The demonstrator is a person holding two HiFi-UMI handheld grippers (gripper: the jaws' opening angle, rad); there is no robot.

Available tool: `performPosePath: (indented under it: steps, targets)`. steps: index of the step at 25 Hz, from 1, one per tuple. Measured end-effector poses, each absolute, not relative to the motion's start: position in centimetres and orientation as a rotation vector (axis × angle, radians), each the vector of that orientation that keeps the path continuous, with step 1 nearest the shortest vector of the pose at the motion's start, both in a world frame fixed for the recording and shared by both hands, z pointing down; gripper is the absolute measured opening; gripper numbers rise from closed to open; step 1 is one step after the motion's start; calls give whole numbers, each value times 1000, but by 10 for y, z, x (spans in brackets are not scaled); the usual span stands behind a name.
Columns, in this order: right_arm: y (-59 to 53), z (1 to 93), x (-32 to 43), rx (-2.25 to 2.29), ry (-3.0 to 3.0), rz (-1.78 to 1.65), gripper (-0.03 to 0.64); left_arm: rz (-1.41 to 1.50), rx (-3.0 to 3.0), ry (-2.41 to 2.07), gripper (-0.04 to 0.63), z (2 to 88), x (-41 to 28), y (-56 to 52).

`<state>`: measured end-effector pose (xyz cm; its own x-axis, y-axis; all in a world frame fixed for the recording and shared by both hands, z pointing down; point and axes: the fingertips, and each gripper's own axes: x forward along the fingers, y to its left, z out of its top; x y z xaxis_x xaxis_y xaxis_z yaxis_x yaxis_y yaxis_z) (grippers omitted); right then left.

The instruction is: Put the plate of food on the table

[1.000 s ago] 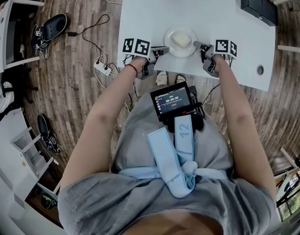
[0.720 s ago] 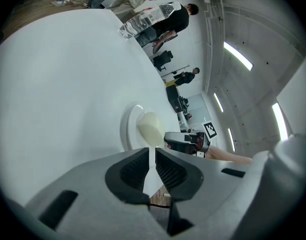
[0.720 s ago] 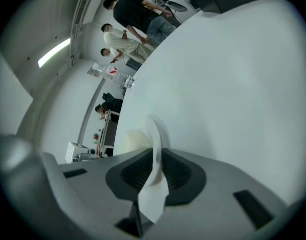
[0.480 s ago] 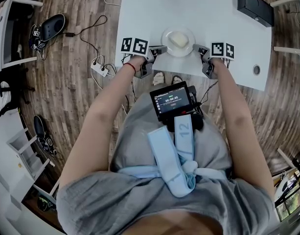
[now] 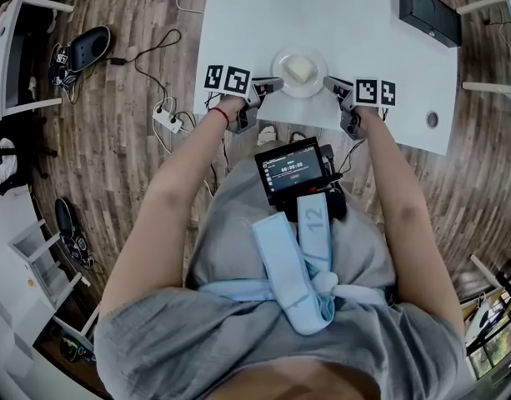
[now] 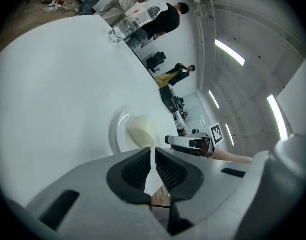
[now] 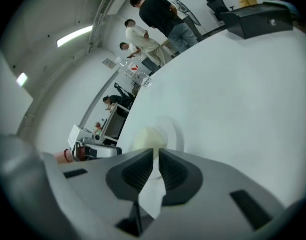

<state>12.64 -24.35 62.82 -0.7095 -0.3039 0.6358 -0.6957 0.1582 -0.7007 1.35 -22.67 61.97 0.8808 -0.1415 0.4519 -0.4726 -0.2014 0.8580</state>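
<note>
A white plate [image 5: 299, 72] with a pale cream block of food [image 5: 298, 67] rests on a thin white sheet [image 5: 301, 111] near the table's front edge. My left gripper [image 5: 268, 86] is shut on the sheet's left side and my right gripper [image 5: 332, 86] on its right side. In the left gripper view the sheet [image 6: 152, 179] runs between the jaws, with the plate [image 6: 118, 129] and the food [image 6: 141, 132] just beyond. The right gripper view shows the same pinch on the sheet [image 7: 152, 196], with the food [image 7: 149, 138] ahead. I cannot tell whether the sheet is lifted off the table.
The white table [image 5: 263, 23] has a black box [image 5: 430, 13] at its far right and a round hole [image 5: 432, 119] near the front right. A power strip [image 5: 170, 117] and cables lie on the wooden floor at the left. Water bottles [image 6: 124, 28] stand at the table's far end, with people beyond.
The whole scene has drifted slightly left in the head view. Both grippers keep their hold on the sheet, and the plate stays between them.
</note>
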Motion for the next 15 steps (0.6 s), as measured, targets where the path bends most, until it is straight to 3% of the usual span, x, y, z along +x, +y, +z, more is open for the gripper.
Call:
performPosePath:
  steps: [15]
  targets:
    - [-230,559,89,899,-2448,1121,38,433,2319,-453,28,568,22,-218]
